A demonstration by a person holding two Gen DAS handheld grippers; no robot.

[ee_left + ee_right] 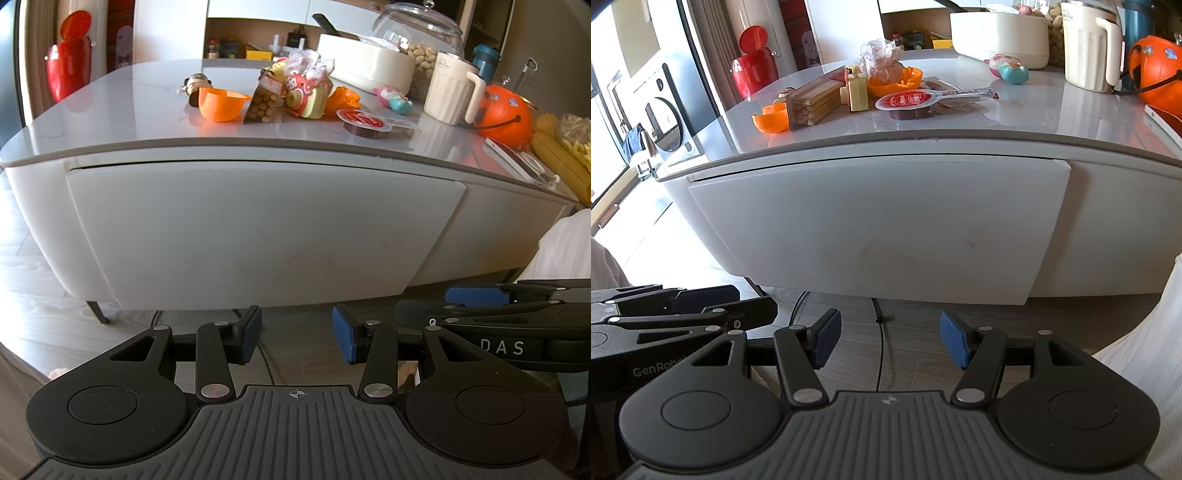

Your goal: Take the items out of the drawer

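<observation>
Left claw and right claw gape empty before the closed drawer.

Home living room: coffee table strewn with toys, snacks; wood floor.

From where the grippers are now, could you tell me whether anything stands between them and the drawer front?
Nothing visible does. Only bare floor with a thin cable lies between the open left gripper, the open right gripper and the shut drawer front.
</observation>
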